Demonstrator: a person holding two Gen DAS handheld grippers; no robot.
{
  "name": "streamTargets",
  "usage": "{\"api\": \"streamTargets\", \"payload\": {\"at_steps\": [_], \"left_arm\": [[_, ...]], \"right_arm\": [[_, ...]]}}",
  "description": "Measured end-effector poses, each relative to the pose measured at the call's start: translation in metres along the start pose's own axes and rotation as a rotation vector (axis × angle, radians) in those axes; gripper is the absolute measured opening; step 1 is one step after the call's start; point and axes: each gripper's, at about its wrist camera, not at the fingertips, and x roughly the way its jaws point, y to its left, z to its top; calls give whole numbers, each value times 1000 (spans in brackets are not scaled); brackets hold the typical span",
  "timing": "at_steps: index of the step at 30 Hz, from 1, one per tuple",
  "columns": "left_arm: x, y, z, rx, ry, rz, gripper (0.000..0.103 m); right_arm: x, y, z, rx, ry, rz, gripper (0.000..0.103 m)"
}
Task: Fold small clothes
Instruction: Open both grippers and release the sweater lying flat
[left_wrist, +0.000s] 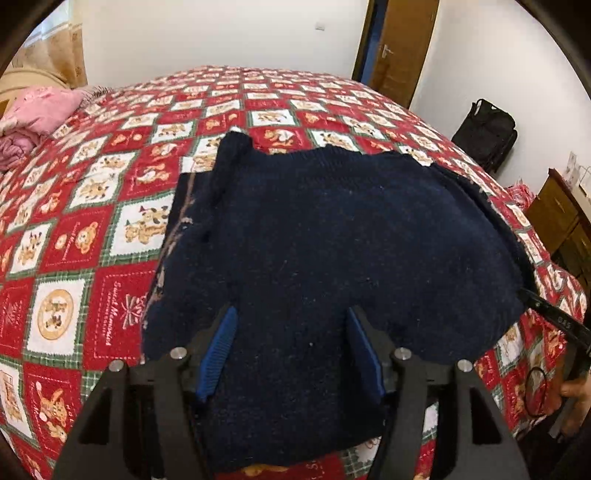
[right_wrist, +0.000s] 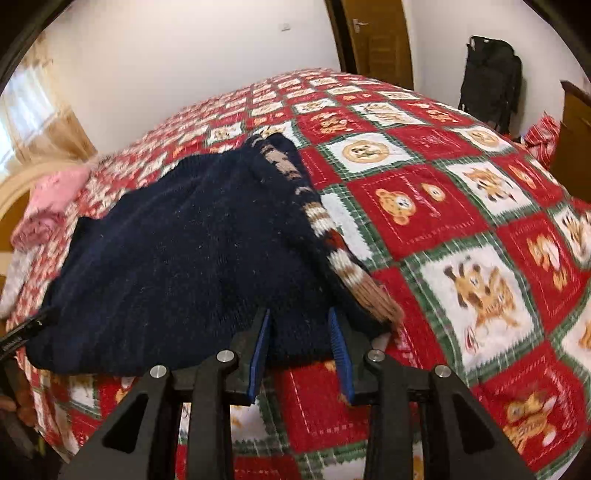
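A small navy knitted sweater (left_wrist: 332, 236) lies on the bed, partly folded, its patterned front edge showing at the left. In the right wrist view the sweater (right_wrist: 192, 251) shows a brown and white patterned band along its right edge. My left gripper (left_wrist: 290, 314) is open, its blue-padded fingers spread just over the sweater's near part. My right gripper (right_wrist: 299, 317) is open, its fingers straddling the sweater's near right corner. The right gripper's tip also shows in the left wrist view (left_wrist: 554, 317) at the sweater's right edge.
The bed carries a red, white and green patchwork cover (left_wrist: 92, 258) with bear pictures. Pink folded cloth (left_wrist: 33, 114) lies at the far left. A black bag (left_wrist: 487, 133), a wooden door (left_wrist: 399, 48) and a wooden cabinet (left_wrist: 561, 214) stand beyond the bed's right side.
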Motion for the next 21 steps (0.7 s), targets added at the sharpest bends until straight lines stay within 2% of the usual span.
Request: {"api": "streamTargets", "payload": {"at_steps": [4, 8, 10, 13, 15, 21], "left_arm": [[-1, -18, -4, 78, -2, 97, 67], [-20, -23, -15, 102, -10, 138, 67], [-32, -23, -21, 94, -18, 150, 68], [-39, -24, -22, 85, -30, 175, 75], [-39, -26, -22, 91, -37, 207, 75], [-40, -20, -26, 69, -41, 271, 75]], "right_arm": [[1, 8, -4, -23, -2, -38, 34], [-11, 10, 0, -1, 52, -63, 34], [-24, 14, 0, 10, 37, -30, 34], [-42, 37, -4, -51, -21, -13, 35], [-45, 55, -5, -87, -32, 20, 35], [-24, 105, -3, -127, 16, 124, 35]]}}
